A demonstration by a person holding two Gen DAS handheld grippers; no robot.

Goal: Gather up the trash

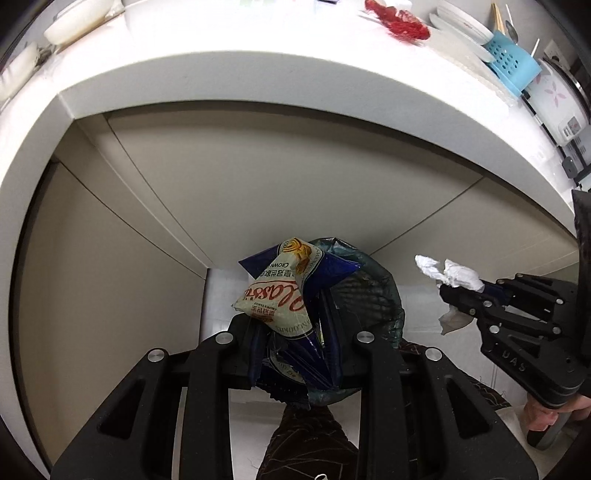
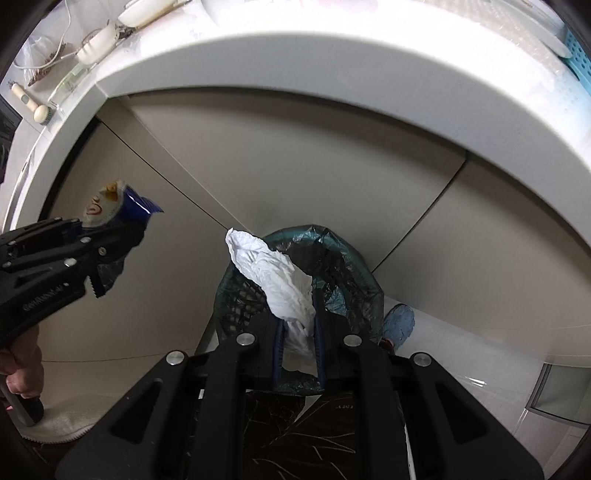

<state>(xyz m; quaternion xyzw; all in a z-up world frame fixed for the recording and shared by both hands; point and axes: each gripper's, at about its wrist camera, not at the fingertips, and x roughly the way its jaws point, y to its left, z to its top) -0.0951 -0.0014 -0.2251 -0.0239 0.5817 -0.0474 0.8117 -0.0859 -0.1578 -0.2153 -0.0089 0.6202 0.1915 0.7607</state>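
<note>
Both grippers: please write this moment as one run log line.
left gripper: shut on snack wrapper | right gripper: shut on tissue | both above trash bin | nothing dropped yet

White counter (image 1: 258, 74), blue basket (image 1: 511, 61), stacked plates (image 1: 463, 26), rice cooker (image 1: 557, 99).

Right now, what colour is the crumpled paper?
White. The crumpled paper shows best in the right wrist view.
</note>
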